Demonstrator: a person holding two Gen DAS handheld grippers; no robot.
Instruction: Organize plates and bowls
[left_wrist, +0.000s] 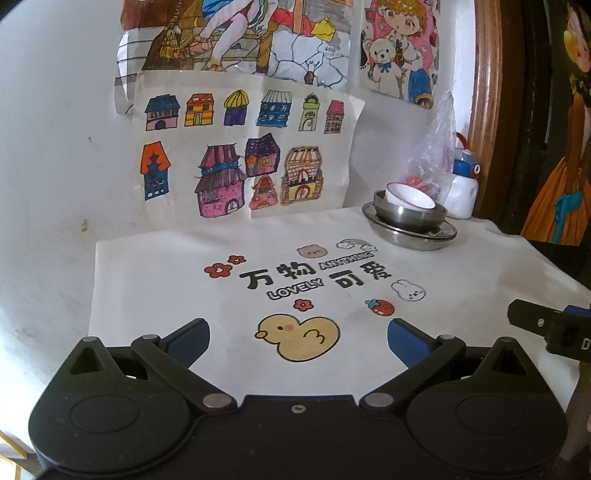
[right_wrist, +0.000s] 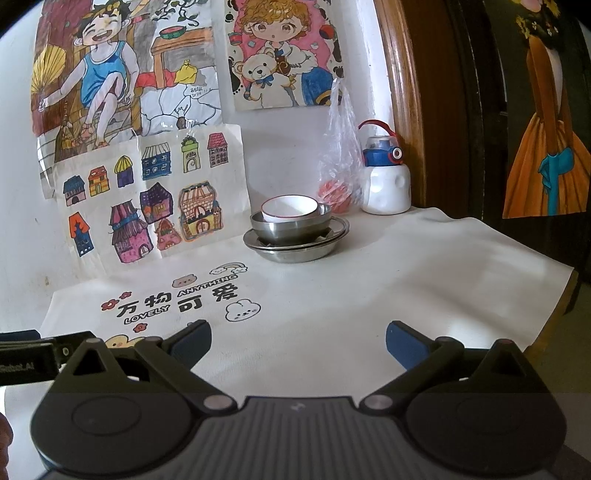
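Both my grippers, left (left_wrist: 298, 338) and right (right_wrist: 298, 339), sit wide open and empty; worry is knocking that tilted white bowl (right_wrist: 290, 209) off the steel bowl (right_wrist: 291, 229).

White bowl (right_wrist: 290, 208): small, glossy, thin red rim, upright but slightly tilted, nested inside the steel bowl, topmost of the stack.
Steel bowl (right_wrist: 291, 229): shiny metal, upright, sitting in the plates.
Steel plates (right_wrist: 295, 249): shallow, stacked, at least two rims visible, resting on the white cloth near the wall.
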